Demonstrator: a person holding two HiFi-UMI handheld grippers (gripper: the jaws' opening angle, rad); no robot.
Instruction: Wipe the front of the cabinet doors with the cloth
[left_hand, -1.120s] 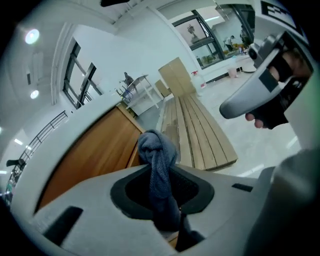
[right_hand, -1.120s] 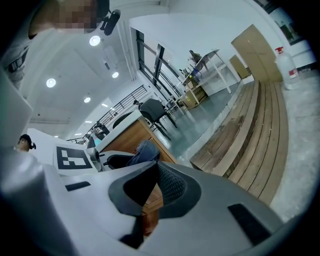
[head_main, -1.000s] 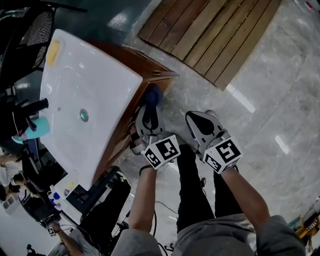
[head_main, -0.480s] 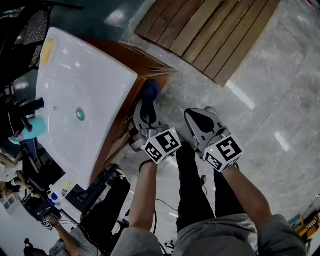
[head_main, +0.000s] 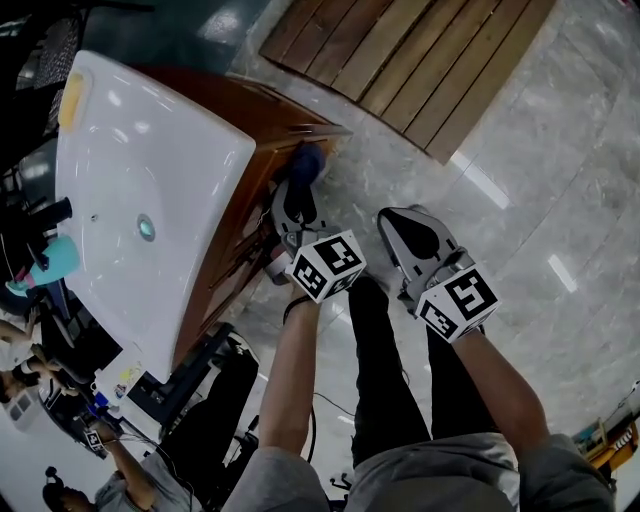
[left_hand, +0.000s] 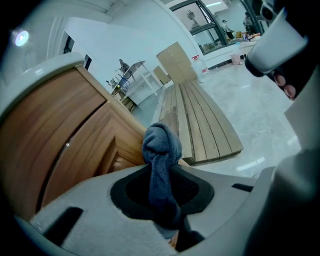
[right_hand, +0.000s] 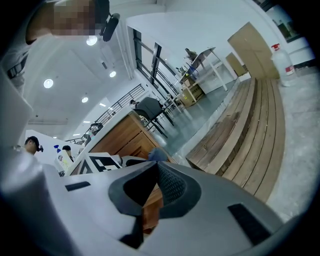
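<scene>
Grips the blue cloth (left_hand: 161, 149) in the left tool (left_hand: 163, 186), jaws tight on it, at the far right corner of the wooden cabinet front (left_hand: 55, 135). Holds the right tool (right_hand: 151, 184) nearly closed, empty, above open marble floor (head_main: 520, 200).

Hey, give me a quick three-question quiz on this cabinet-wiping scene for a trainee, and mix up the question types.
1. True or false: the right gripper has nothing between its jaws.
2. Where is the blue cloth? A: by the front corner of the wooden cabinet. B: lying in the white sink. C: spread on the slatted wooden platform.
3. Fill in: the cloth is clamped in the ____ gripper.

Key: 1 true. 2 A. 3 left; the left gripper is shut on it.
</scene>
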